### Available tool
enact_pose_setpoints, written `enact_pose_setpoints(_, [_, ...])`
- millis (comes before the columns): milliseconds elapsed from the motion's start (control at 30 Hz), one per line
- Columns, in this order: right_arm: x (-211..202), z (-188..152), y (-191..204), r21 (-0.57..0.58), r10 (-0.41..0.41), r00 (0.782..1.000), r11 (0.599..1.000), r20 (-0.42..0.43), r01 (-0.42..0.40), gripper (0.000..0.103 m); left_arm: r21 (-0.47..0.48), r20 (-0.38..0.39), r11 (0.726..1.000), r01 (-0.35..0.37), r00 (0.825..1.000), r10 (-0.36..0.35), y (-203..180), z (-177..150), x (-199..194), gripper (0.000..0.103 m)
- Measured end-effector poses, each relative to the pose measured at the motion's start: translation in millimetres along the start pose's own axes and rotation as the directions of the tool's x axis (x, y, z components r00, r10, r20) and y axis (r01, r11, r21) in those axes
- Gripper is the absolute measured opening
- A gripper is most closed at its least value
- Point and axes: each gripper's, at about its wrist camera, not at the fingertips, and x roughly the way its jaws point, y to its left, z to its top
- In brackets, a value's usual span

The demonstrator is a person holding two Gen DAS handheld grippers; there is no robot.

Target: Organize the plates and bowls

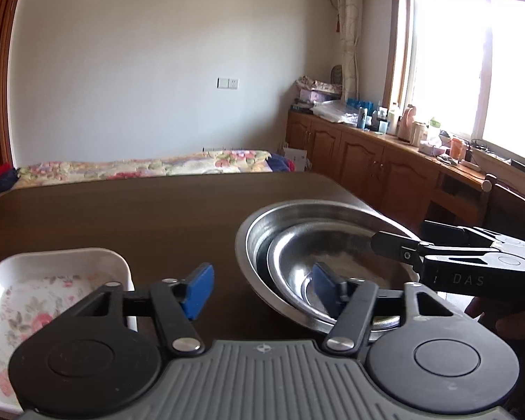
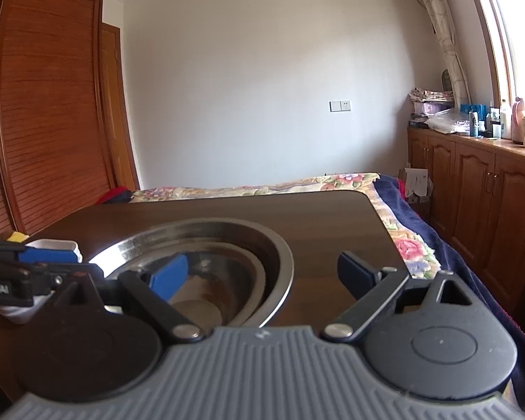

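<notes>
Since the steel bowls (image 1: 318, 262) are nested at lower right to save surface (image 1: 122, 217), both hand-held grippers, left (image 1: 259, 288) and right (image 2: 262, 274), are held wide and empty beside them, the tray (image 1: 35, 280) unstacked at lower left.

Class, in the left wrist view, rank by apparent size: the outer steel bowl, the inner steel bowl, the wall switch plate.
1. Outer steel bowl
2. Inner steel bowl, nested inside it
3. Wall switch plate, though it is far off, so true size is unsure.

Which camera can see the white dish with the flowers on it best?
The left wrist view. There the white flowered dish sits at the lower left on the table, with its pink flower pattern and rim showing, though the left tool covers its near part. The right wrist view shows only a white corner behind that tool.
</notes>
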Motion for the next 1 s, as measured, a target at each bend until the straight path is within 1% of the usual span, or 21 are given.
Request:
enact_pose_setpoints(133, [4.6, 0.7, -1.4, 0.007, 0.009, 1.000, 1.000, -0.028, -0.009, 0.093, -0.010, -0.024, 1.000, -0.007, 1.000, 0.006, -2.0, -2.4, 4.4, 0.079])
enact_pose_setpoints(200, [5.5, 0.9, -1.2, 0.013, 0.011, 0.999, 1.000, -0.035, -0.011, 0.092, -0.013, -0.031, 1.000, -0.004, 1.000, 0.004, -1.5, -2.1, 6.1, 0.075])
enact_pose_setpoints(333, [11.7, 2.5, -2.7, 0.030, 0.019, 0.997, 0.999, -0.075, -0.017, 0.092, -0.024, -0.040, 1.000, 0.006, 0.999, -0.007, -1.6, -2.5, 8.3, 0.070])
enact_pose_setpoints(433, [13.9, 1.2, -3.7, 0.039, 0.031, 0.995, 0.999, -0.094, -0.028, 0.088, -0.026, -0.040, 1.000, 0.011, 0.999, -0.012, -1.8, -2.0, 9.1, 0.066])
enact_pose_setpoints(500, [14.9, 0.2, -4.1, 0.038, 0.033, 0.994, 0.999, -0.105, -0.029, 0.078, -0.026, -0.039, 1.000, 0.015, 0.999, -0.016, -2.5, -1.5, 9.8, 0.063])
enact_pose_setpoints(533, [15.5, -0.3, -3.7, 0.038, 0.036, 0.993, 0.999, -0.111, -0.032, 0.075, -0.027, -0.040, 0.999, 0.017, 0.999, -0.018, -2.4, -1.7, 9.9, 0.062])
enact_pose_setpoints(600, [15.8, -1.2, -3.2, 0.034, 0.036, 0.992, 0.999, -0.119, -0.032, 0.063, -0.026, -0.040, 0.999, 0.019, 0.999, -0.020, -4.1, -0.9, 11.3, 0.060])
enact_pose_setpoints(633, [16.0, -1.6, -2.7, 0.032, 0.034, 0.992, 0.999, -0.122, -0.031, 0.060, -0.026, -0.040, 0.999, 0.019, 0.999, -0.020, -4.4, -0.6, 11.5, 0.060])
enact_pose_setpoints(667, [16.1, -1.8, -2.0, 0.031, 0.035, 0.991, 0.999, -0.126, -0.031, 0.054, -0.026, -0.039, 0.999, 0.020, 0.999, -0.021, -4.5, -0.3, 11.8, 0.060])
enact_pose_setpoints(700, [16.1, -2.0, -1.8, 0.030, 0.037, 0.991, 0.999, -0.128, -0.033, 0.050, -0.028, -0.039, 0.999, 0.022, 0.999, -0.023, -3.8, -0.8, 12.1, 0.060])
enact_pose_setpoints(733, [16.0, -2.1, -1.6, 0.030, 0.038, 0.991, 0.999, -0.130, -0.035, 0.049, -0.030, -0.039, 0.999, 0.024, 0.999, -0.025, -3.0, -0.7, 12.3, 0.059])
enact_pose_setpoints(767, [15.6, -2.3, -1.3, 0.028, 0.040, 0.991, 0.999, -0.131, -0.037, 0.043, -0.030, -0.039, 0.999, 0.024, 0.999, -0.025, -3.0, -1.0, 12.4, 0.059])
enact_pose_setpoints(800, [15.5, -2.7, -1.0, 0.024, 0.040, 0.990, 0.999, -0.134, -0.038, 0.035, -0.028, -0.039, 0.999, 0.023, 0.999, -0.024, -3.5, -1.1, 12.5, 0.059])
enact_pose_setpoints(833, [15.8, -2.9, -0.3, 0.018, 0.039, 0.990, 0.999, -0.138, -0.037, 0.033, -0.026, -0.039, 0.999, 0.023, 0.999, -0.024, -3.9, -1.2, 12.4, 0.059])
enact_pose_setpoints(1000, [10.9, -3.2, 0.7, 0.021, 0.029, 0.994, 0.999, -0.104, -0.027, 0.029, -0.028, -0.040, 0.999, 0.032, 0.999, -0.033, -1.4, -2.7, 12.5, 0.060])
